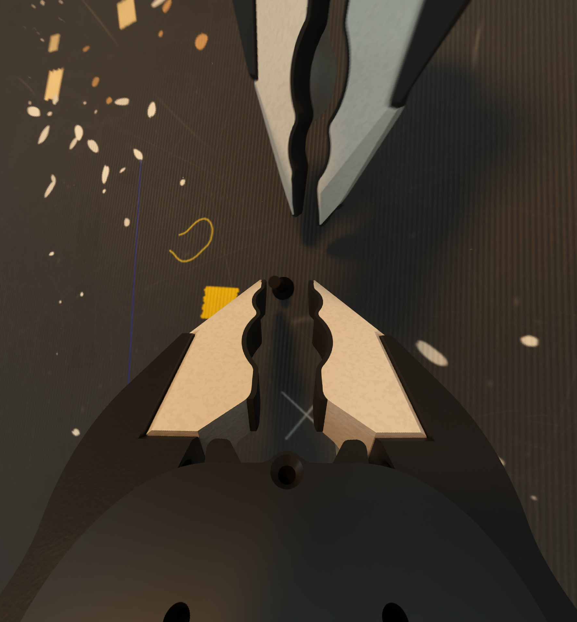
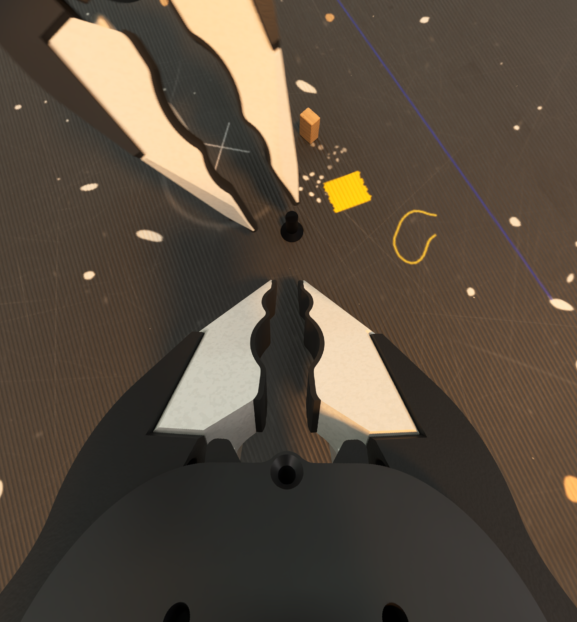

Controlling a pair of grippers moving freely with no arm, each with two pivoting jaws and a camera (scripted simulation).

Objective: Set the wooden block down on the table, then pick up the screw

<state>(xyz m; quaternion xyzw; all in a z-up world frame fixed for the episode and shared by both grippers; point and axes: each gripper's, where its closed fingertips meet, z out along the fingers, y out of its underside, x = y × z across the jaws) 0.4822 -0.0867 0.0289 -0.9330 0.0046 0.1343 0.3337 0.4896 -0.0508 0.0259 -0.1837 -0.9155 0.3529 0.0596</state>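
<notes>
On the dark desk (image 2: 448, 370), the black screw (image 2: 291, 228) stands head-down between the left claw's (image 1: 287, 282) spread tips. The right claw (image 2: 286, 282) waits near, narrowly parted, empty. The wooden block (image 2: 309, 125) stands beyond. Small, rigid, probably slippery: pinch the shank.

One screw (image 2: 291, 228) — one wooden block (image 2: 309, 125) — two hand-held grippers.

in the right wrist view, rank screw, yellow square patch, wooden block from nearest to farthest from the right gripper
1. screw, straight ahead of the right gripper, standing on its head.
2. yellow square patch, ahead and slightly right, flat on the table.
3. wooden block, farthest, upright beyond the patch.
</notes>
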